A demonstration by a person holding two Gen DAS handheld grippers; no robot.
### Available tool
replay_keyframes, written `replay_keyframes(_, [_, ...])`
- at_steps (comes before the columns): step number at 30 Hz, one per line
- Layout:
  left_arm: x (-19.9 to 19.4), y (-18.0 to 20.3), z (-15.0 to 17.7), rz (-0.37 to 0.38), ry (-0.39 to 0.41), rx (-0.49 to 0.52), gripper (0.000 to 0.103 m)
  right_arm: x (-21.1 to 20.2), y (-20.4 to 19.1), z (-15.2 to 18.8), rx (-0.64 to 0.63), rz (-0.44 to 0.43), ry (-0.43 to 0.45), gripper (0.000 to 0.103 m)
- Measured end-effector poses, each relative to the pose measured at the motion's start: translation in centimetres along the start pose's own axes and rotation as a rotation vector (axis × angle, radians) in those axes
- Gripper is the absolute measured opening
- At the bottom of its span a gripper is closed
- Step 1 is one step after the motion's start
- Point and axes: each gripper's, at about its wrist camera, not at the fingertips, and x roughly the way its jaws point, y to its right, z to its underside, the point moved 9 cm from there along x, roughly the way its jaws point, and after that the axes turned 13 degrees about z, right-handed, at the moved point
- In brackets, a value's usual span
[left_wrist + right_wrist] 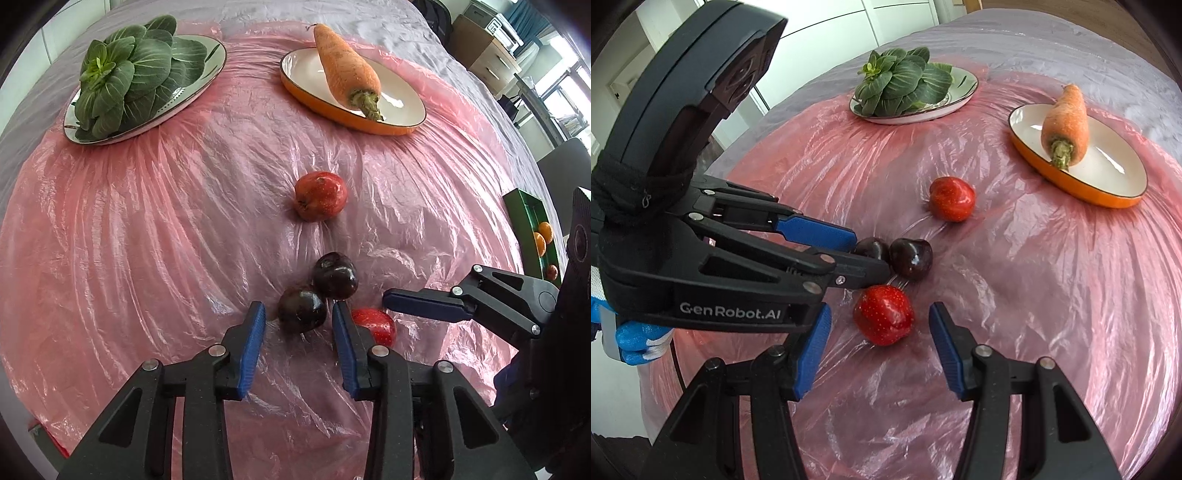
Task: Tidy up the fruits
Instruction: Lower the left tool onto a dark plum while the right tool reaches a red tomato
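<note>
My left gripper [298,324] stands wide around the nearer dark cherry [302,310], my right gripper [879,334] wide around the near strawberry [884,315], with the second cherry [335,275] touching the first, another strawberry [320,195] beyond, and farthest the carrot [347,70] and greens [125,70] on plates.

Near strawberry [380,325] half hidden behind left jaws.
</note>
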Motion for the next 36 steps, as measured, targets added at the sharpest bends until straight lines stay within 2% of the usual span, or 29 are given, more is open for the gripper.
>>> replay_keyframes(2, [0.1,-0.1,0.0,-0.002,-0.004,-0.001,0.032,0.5,-0.1,0.0,-0.009,-0.001,-0.009,0.091])
replay_keyframes(3, [0.2,-0.2,0.0,-0.001,-0.004,-0.002,0.032,0.6,-0.2,0.0,-0.011,-0.003,-0.012,0.082])
replay_keyframes(10, [1.0,-0.5,0.0,-0.006,-0.010,-0.003,0.028,1.8,0.0,0.0,0.007,0.000,-0.041,0.060])
replay_keyframes(11, [1.1,-0.4,-0.1,-0.006,-0.010,-0.002,0.027,2.0,0.0,0.0,0.010,0.004,-0.045,0.054])
replay_keyframes(12, [1.2,-0.3,-0.1,-0.005,-0.009,-0.003,0.026,2.2,0.1,0.0,0.015,0.009,-0.050,0.052])
replay_keyframes(16, [1.4,-0.2,-0.1,0.000,-0.006,0.004,0.022,2.5,0.1,-0.2,0.026,0.007,-0.051,0.052])
replay_keyframes(27, [0.8,-0.2,0.2,0.008,0.016,0.015,0.022,1.4,0.0,-0.2,0.032,-0.030,-0.012,0.052])
replay_keyframes(36, [0.1,0.0,0.3,-0.007,0.030,0.030,0.021,0.2,-0.3,0.3,0.025,-0.028,-0.001,0.052])
